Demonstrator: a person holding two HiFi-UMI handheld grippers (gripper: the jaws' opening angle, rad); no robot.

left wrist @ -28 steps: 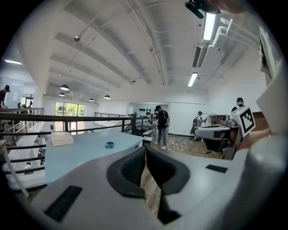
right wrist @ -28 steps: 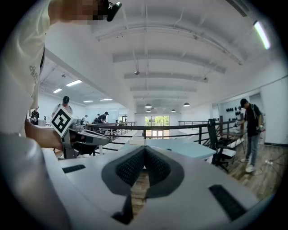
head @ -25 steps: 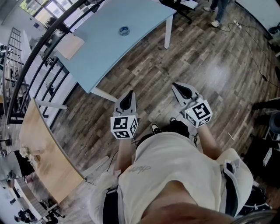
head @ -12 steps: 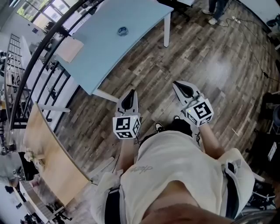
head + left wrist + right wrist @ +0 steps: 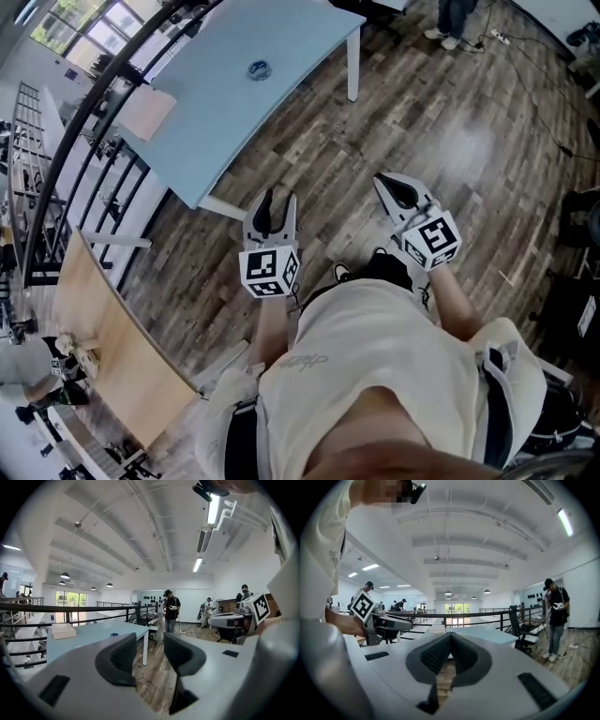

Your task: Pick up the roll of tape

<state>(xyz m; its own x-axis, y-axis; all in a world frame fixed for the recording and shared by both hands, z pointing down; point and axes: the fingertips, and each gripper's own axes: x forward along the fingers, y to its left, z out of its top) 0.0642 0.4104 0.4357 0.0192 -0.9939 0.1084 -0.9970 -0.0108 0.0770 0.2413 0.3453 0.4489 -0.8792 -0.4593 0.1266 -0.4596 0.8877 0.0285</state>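
Standing on a dark wood-plank floor (image 5: 431, 122), we hold a grey two-jaw gripper in each hand, both pointing roughly level toward a pale blue rectangular table (image 5: 220, 117) on white legs.

The left gripper (image 5: 279, 199) has just been opening. Its black ribbed pads now stand wide apart with nothing between them, and in the left gripper view (image 5: 150, 651) only floorboards show through the gap.

The right gripper (image 5: 384, 181) is closed. In the right gripper view (image 5: 451, 641) its two pads meet at their tips and hold nothing.

The small blue roll of tape (image 5: 259, 68) lies flat on the tabletop, toward the far end and well apart from both grippers. From the left gripper view it appears as a small blue spot (image 5: 114, 634) just above the left jaw.

A flat tan cardboard box (image 5: 145, 112) rests on the same table to the left of the tape, apart from it. A black metal railing (image 5: 89, 112) runs along the table's far side.

A person in dark clothes (image 5: 171, 612) stands on the floor beyond the table.
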